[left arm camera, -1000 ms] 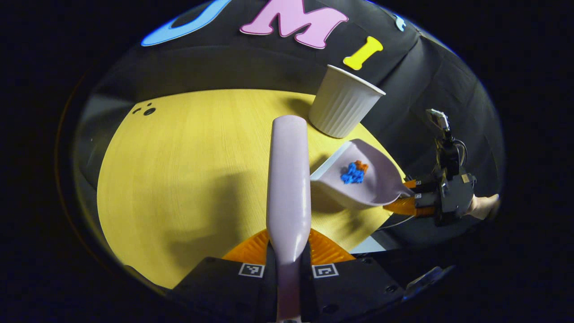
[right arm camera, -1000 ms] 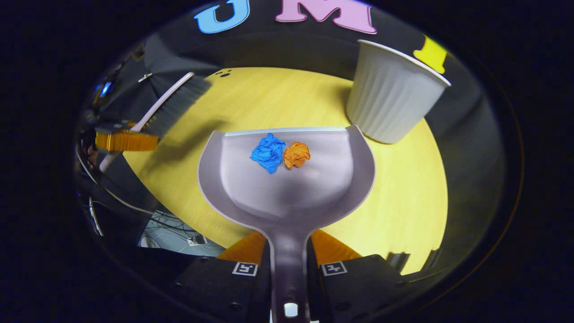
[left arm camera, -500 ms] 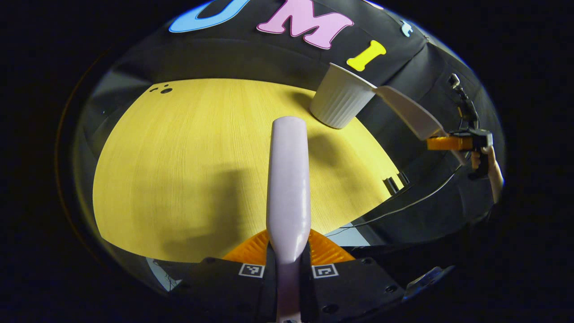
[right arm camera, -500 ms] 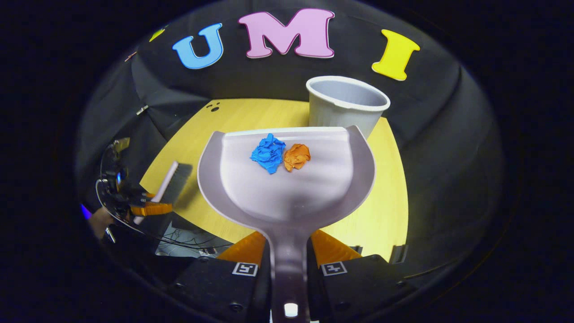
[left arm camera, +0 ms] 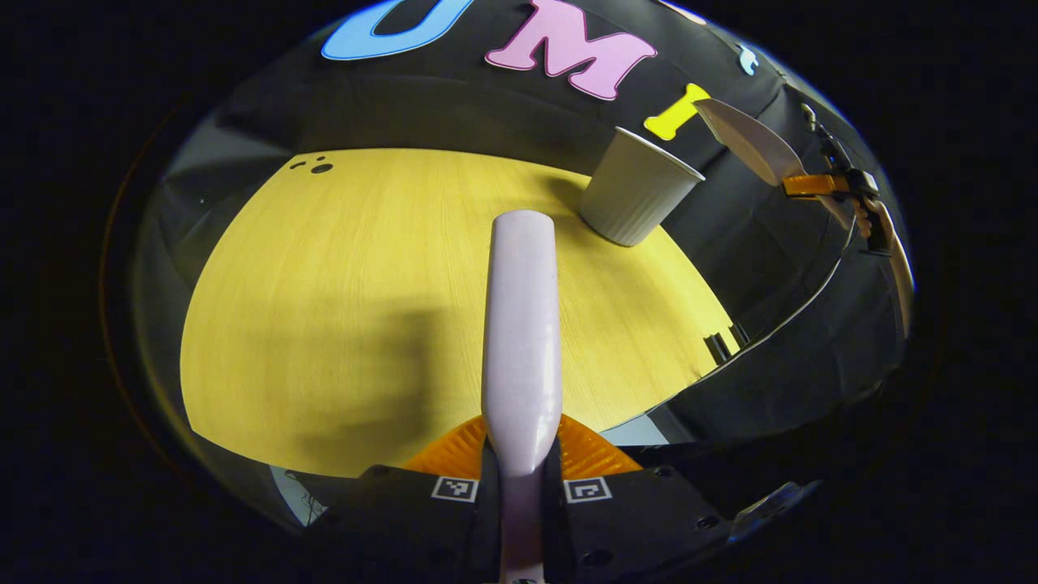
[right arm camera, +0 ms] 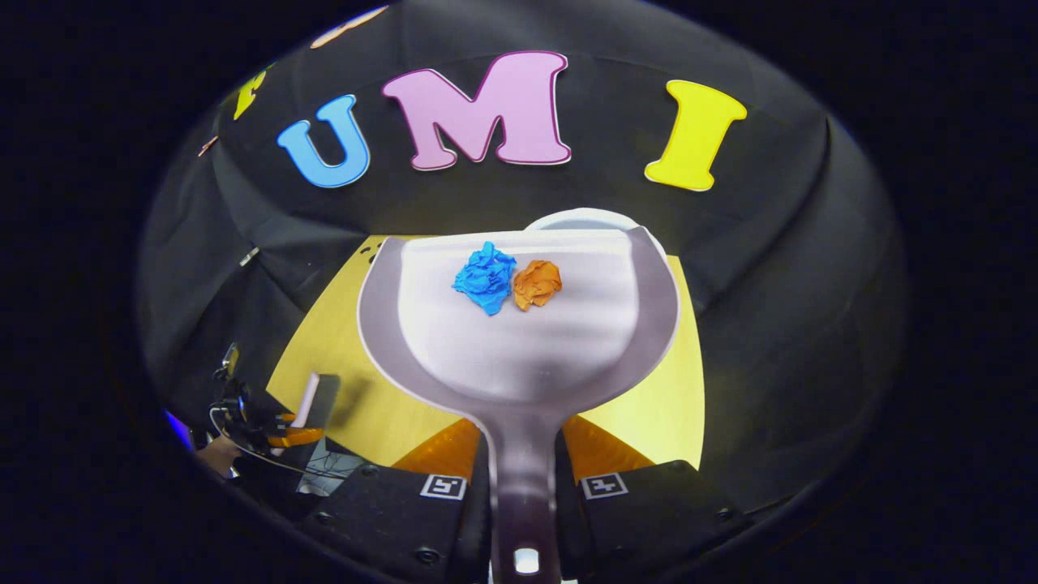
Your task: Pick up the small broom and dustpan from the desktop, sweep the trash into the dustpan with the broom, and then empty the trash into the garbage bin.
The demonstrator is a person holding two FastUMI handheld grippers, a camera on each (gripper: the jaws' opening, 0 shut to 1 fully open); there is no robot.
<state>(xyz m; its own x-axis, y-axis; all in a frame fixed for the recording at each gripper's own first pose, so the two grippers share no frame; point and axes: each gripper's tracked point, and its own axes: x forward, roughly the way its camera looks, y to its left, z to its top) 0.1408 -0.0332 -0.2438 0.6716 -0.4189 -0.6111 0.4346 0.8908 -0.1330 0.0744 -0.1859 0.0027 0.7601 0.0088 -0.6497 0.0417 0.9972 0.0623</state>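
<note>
Right claw point(right arm camera: 523, 454) pinching the dustpan point(right arm camera: 519, 324) handle risks tipping too soon, spilling the blue wad point(right arm camera: 485, 277) and orange wad point(right arm camera: 537, 283) short of the bin point(right arm camera: 582, 220), while the left claw point(left arm camera: 523, 454) pinches the broom point(left arm camera: 521, 324).

Bright overhead light on the table point(left arm camera: 340, 268); soft shadows; edges bowed, dim; focus sharp centrally.

A yellow wood-grain bench point(left arm camera: 340, 292) stands against the black cloth wall point(right arm camera: 778, 268). Small dark holes point(left arm camera: 316, 166) mark its far corner. Two dark slots point(left arm camera: 727, 342) sit at its right edge. Cables point(right arm camera: 324, 464) lie below its near edge.
</note>
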